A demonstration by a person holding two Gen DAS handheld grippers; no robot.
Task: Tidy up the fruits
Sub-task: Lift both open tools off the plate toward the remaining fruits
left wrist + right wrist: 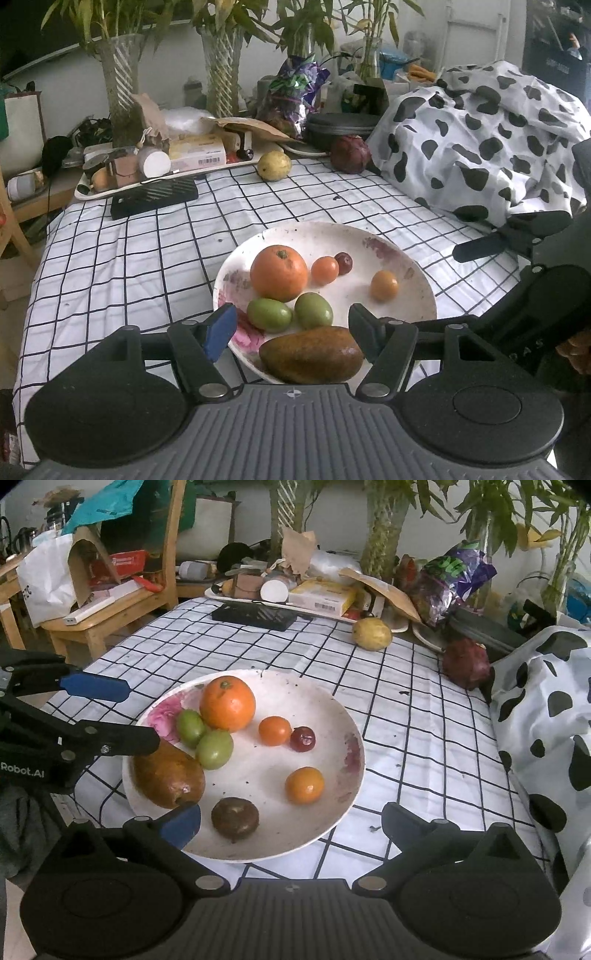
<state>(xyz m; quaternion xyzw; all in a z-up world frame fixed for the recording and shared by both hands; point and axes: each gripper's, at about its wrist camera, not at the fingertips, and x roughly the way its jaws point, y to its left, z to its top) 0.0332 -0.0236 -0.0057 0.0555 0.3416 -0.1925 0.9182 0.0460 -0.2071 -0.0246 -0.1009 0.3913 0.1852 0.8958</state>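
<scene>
Both grippers hover over the near rim of a plate of fruit on a checked tablecloth

The white flowered plate [332,716] carries a large orange [227,703], two green fruits [214,748] touching each other beside it, a small orange fruit [274,730], a small dark red fruit [302,739] just beside that, another orange fruit [304,785] nearer the front, a brown mango [168,775] at the left edge and a dark brown round fruit [235,819] by the near rim. The right gripper [291,821] stands wide open and grips nothing, the dark brown fruit lying free on the plate between its fingers. The left gripper [291,334] is about half open around the brown mango, with a gap at each pad. A yellow-green fruit [371,633] and a dark red fruit [466,663] lie on the tablecloth [424,738] well behind the plate
</scene>
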